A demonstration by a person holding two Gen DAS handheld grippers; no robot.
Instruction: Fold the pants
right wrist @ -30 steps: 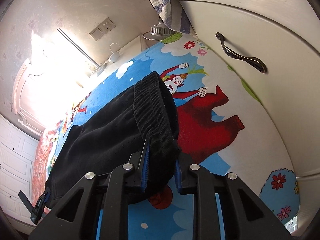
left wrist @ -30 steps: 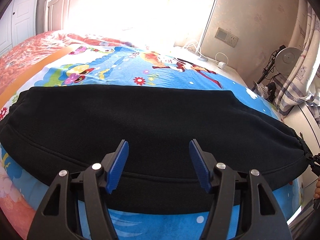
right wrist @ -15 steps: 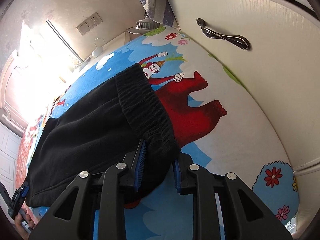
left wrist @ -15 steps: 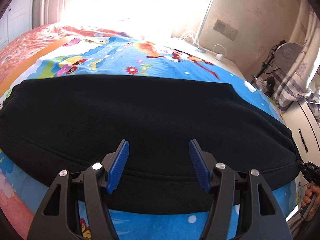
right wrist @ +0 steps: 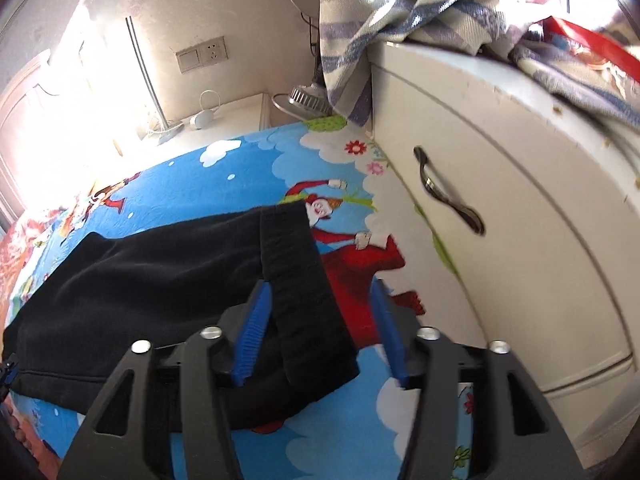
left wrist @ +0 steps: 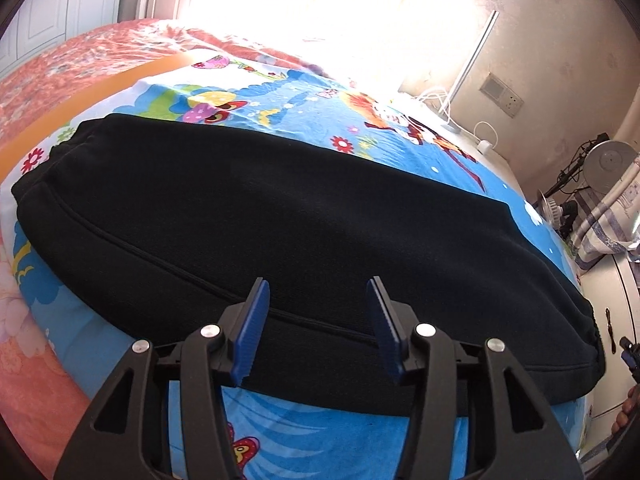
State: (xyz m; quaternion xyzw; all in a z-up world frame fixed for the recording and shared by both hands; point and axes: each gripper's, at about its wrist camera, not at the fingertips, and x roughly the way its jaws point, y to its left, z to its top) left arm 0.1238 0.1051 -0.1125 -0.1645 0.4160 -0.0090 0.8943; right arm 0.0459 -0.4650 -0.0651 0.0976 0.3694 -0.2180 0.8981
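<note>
Black pants (left wrist: 280, 220) lie flat, folded lengthwise, across a bed with a bright cartoon sheet (left wrist: 304, 440). My left gripper (left wrist: 318, 328) is open and empty, hovering over the near long edge of the pants. In the right wrist view the pants (right wrist: 160, 280) end in a ribbed waistband (right wrist: 296, 272) lying flat on the sheet. My right gripper (right wrist: 320, 328) is open with the waistband between its blue pads (right wrist: 254, 328), which do not press on it.
A white cabinet (right wrist: 520, 240) with a dark handle (right wrist: 444, 196) stands close on the right of the bed. A striped cloth (right wrist: 400, 20) hangs over its top. A lamp and cables (left wrist: 592, 176) sit by the wall. A red floral bedspread (left wrist: 60, 64) lies at the left.
My right gripper has opened and let go of the waistband, which now lies flat. The left gripper stayed open and shifted slightly over the pants.
</note>
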